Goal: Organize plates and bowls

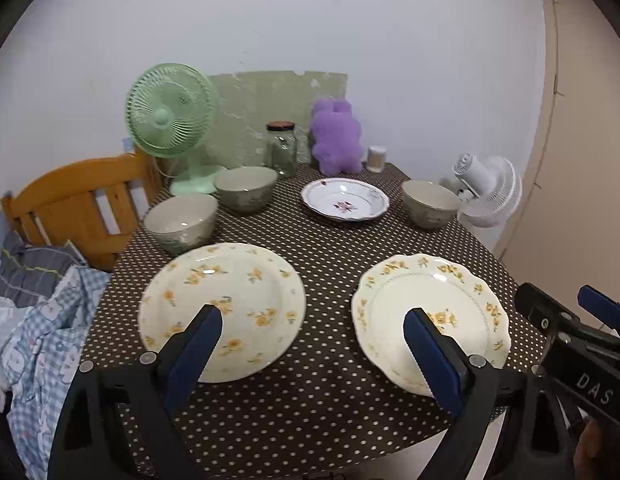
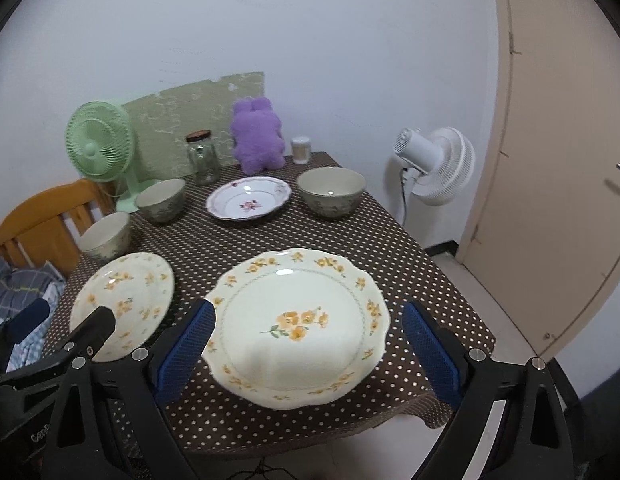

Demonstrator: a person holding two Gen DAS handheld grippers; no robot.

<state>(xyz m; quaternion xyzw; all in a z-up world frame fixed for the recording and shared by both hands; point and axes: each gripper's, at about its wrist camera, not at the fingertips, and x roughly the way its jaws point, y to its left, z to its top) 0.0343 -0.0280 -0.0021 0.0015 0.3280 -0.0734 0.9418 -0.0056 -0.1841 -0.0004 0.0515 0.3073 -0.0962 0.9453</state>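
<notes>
Left claw (image 1: 313,336): fingers spread wide, holding nothing, poised above the near edge of the worktop (image 1: 329,240). Its left finger overlaps the round-rimmed yellow-flowered plate (image 1: 230,300); its right finger overlaps the scalloped yellow-flowered plate (image 1: 441,300); bare polka-dot cloth lies between the fingers. No contact with either plate can be confirmed.

Right claw (image 2: 308,334): fingers likewise apart and empty. The scalloped plate (image 2: 298,328) sits directly ahead, framed between the two fingers, which suggests alignment for a first grasp at its near rim.

Task items, all lying separately on the worktop:
- Two yellow-flowered plates nearest the claws, side by side, apart from each other.
- One white plate with a red flower (image 2: 250,198), well beyond the claws, mid-worktop.
- Two grey-green bowls (image 1: 182,220) (image 1: 246,188) beyond and left of the left claw, close together.
- A third bowl (image 2: 331,192) beyond the right claw, slightly right.

Assessment: nothing is stacked; organizing appears not yet begun. The plates lie flat, so a claw must catch a rim edge; glazed ware may slip.

Non-task items stand along the far edge: green fan (image 1: 170,120), glass jar (image 1: 282,148), purple plush toy (image 1: 335,136). A white fan (image 2: 433,164) stands off the worktop's right side.
</notes>
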